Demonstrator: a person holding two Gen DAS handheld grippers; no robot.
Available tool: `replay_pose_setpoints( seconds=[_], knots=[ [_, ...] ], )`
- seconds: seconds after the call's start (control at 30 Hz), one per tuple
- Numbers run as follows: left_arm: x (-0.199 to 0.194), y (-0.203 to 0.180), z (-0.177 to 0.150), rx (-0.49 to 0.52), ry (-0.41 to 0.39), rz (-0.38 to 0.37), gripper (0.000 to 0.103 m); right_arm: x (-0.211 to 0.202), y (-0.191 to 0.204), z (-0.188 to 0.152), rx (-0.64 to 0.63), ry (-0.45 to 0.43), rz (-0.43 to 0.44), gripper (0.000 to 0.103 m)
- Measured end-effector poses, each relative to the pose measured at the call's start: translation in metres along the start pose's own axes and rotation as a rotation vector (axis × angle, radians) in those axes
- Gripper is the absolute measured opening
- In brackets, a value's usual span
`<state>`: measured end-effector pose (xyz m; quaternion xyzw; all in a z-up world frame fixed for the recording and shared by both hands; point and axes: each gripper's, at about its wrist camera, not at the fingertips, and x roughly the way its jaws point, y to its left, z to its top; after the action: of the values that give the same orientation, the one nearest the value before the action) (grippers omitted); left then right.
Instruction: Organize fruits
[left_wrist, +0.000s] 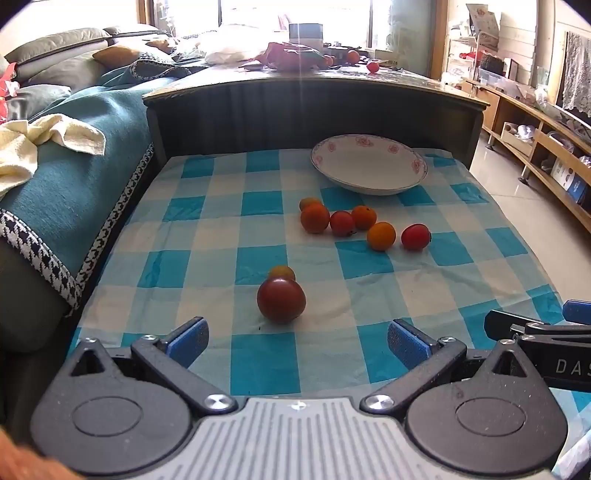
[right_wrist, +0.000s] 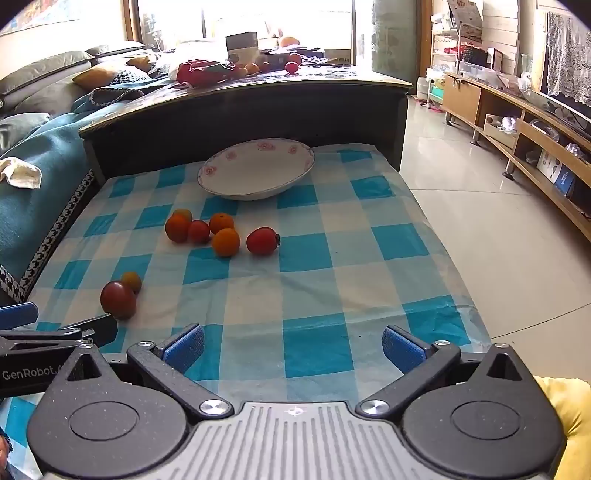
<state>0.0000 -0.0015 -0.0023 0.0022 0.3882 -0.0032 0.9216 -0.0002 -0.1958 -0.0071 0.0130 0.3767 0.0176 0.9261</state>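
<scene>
A dark red tomato (left_wrist: 281, 301) lies on the blue checked cloth (left_wrist: 221, 236) just ahead of my open, empty left gripper (left_wrist: 297, 345), with a small orange fruit (left_wrist: 282, 272) behind it. Farther on lies a cluster of several orange and red fruits (left_wrist: 341, 222) and a red tomato (left_wrist: 415, 237). An empty white floral bowl (left_wrist: 369, 164) stands at the back. In the right wrist view my right gripper (right_wrist: 293, 349) is open and empty over bare cloth; the dark tomato (right_wrist: 118, 299) lies to its left, the cluster (right_wrist: 207, 230) and bowl (right_wrist: 256, 168) ahead.
A dark raised table (left_wrist: 314, 96) with clutter and more fruit stands behind the cloth. A teal-covered sofa (left_wrist: 74, 173) lies on the left. Tiled floor (right_wrist: 480, 229) and low wooden shelves (right_wrist: 524, 122) are on the right. The other gripper shows at each view's side edge.
</scene>
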Motion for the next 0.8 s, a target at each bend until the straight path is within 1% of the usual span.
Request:
replay_pose_setpoints(
  seconds=[0.03, 0.2, 0.23, 0.47, 0.8],
  knots=[
    [-0.003, 0.000, 0.000, -0.004, -0.017, -0.002, 0.103, 0.000, 0.000, 0.000, 0.003, 0.003, 0.003, 0.096],
    [-0.008, -0.002, -0.003, -0.007, -0.015, 0.003, 0.103, 0.000, 0.000, 0.000, -0.002, 0.005, 0.005, 0.096],
    [0.000, 0.000, -0.001, -0.006, 0.003, -0.006, 0.103, 0.000, 0.000, -0.001, -0.002, 0.006, 0.006, 0.096],
    [0.005, 0.001, -0.003, -0.006, 0.006, -0.008, 0.103, 0.002, 0.004, 0.002, 0.000, 0.013, 0.005, 0.096],
    [0.008, 0.000, -0.005, -0.007, 0.013, -0.007, 0.103, 0.006, 0.000, -0.003, 0.002, 0.025, 0.006, 0.096]
  ],
)
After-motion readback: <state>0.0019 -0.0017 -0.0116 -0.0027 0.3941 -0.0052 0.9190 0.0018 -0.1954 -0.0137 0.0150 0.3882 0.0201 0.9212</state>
